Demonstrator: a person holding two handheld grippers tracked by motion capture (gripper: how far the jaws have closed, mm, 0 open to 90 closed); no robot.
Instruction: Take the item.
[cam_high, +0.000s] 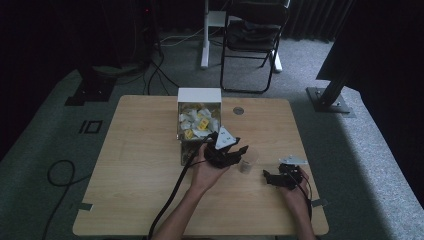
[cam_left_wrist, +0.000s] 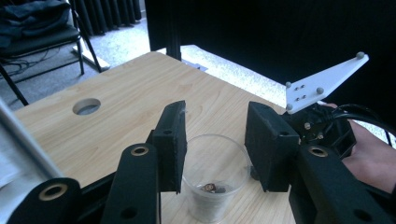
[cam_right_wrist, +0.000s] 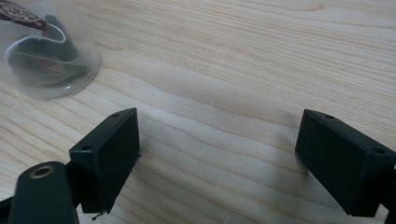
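**No legible text in any view**

Nothing in these pictures can be read as a word, number or brand. The small packets in the white box (cam_high: 199, 94) carry yellow patches (cam_high: 202, 124), but they are too small and blurred to make out. A dark brown label strip seen through the clear plastic cup (cam_right_wrist: 46, 56) shows pale marks that stay illegible.

Wooden table (cam_high: 135, 165) with round grommet hole (cam_high: 238, 110); white box (cam_high: 199, 95) of small packets (cam_high: 198, 122); black folding chair (cam_high: 252, 37) behind, on grey carpet (cam_high: 370, 150).
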